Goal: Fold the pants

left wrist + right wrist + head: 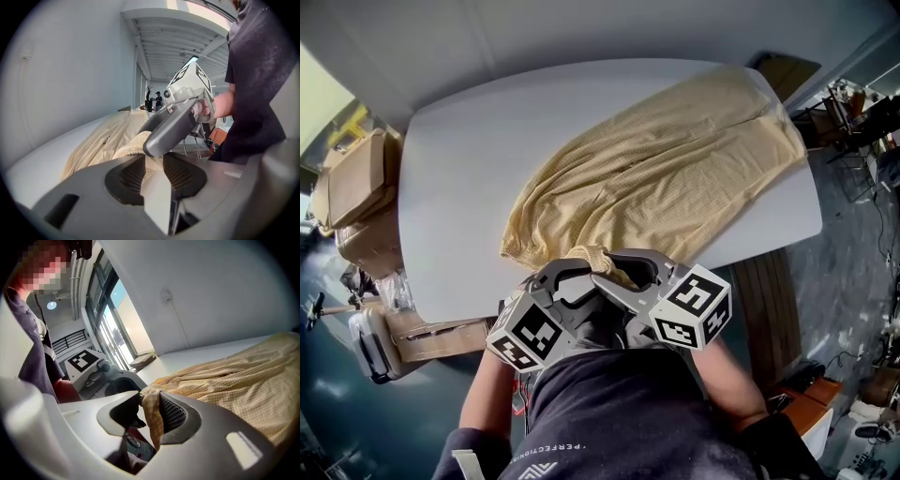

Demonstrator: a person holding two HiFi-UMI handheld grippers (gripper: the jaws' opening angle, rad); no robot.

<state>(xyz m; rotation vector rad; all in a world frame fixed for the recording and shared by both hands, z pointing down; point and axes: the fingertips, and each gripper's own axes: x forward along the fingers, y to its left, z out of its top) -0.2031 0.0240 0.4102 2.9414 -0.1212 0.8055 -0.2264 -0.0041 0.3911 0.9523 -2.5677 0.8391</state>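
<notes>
One pair of yellow checked pants [675, 159] sprawls on the white table [450, 187], waistband [589, 253] at the table's near edge, half hidden under two grippers. Left gripper [152, 172]: jaws parted around the cloth; right gripper [149, 411] likewise, cloth draping one pad.

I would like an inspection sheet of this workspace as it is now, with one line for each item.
Surface: white table, carrying only the pants.
Job's things: yellow pants spread out, wrinkled, not folded; waistband bunched at the near edge.
Clutter: cardboard boxes beside the table; nothing seen on it.
Grippers: left gripper has waistband cloth filling its jaws, pressure unclear; right gripper has its jaws apart, cloth hanging against one pad.
Cables: thin cables behind the right gripper.
Surroundings: equipment at the far right.
</notes>
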